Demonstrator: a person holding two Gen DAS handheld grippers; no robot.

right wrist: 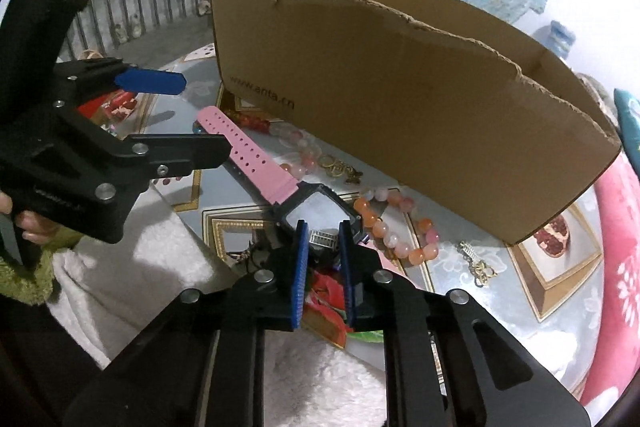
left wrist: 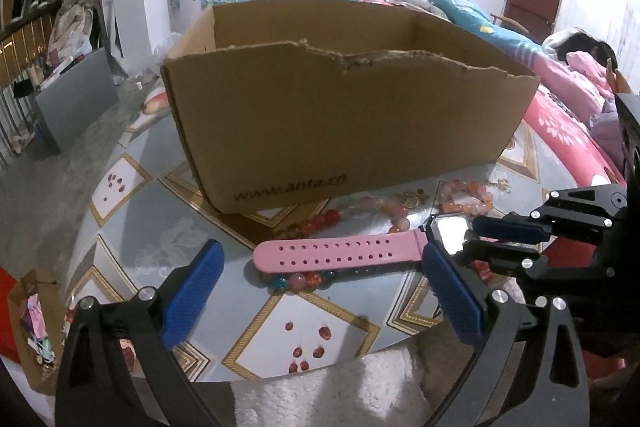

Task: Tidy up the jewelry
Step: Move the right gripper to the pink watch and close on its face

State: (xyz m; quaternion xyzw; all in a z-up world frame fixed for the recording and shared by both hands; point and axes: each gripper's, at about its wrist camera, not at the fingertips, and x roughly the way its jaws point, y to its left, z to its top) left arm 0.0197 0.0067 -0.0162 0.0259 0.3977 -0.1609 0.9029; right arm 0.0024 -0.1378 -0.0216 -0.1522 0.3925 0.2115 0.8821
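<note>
Pinching the pink perforated-strap watch (right wrist: 280, 179) by its glossy square face, your right gripper (right wrist: 323, 243) grips it; your left gripper (left wrist: 320, 291) gapes open.

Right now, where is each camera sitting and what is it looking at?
Left wrist: rides on the left claw, looking down at the pink watch and cardboard box; its own open claw and the right claw show.
Right wrist: rides on the right claw, which grips the pink watch; a hand holding the left claw shows.
Shared: pink watch, cardboard box, both claws.
</note>
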